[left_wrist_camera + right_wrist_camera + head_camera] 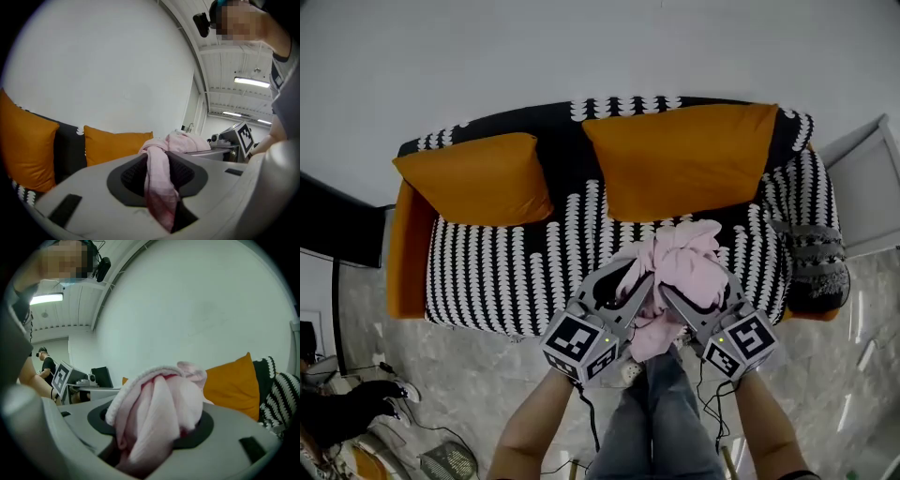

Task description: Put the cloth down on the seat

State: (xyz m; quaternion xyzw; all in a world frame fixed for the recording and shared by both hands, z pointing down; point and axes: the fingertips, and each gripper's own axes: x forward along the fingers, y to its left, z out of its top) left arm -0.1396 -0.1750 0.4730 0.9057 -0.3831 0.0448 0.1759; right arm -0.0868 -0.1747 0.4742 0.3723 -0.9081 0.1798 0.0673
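Observation:
A bunched pink cloth (675, 267) hangs between my two grippers above the front of the sofa seat (516, 272). My left gripper (639, 281) is shut on a twisted strip of the cloth (157, 183), which runs down between its dark pads. My right gripper (667, 292) is shut on a thick wad of the cloth (157, 420) that bulges over its jaws. Both point toward the sofa back. The seat has a black and white patterned cover.
Two orange cushions (478, 178) (680, 155) lean on the sofa back. A grey folded item (816, 258) lies at the seat's right end. Orange sofa arm (405, 253) at left. Cables and a dark object (352, 408) lie on the marble floor (469, 375).

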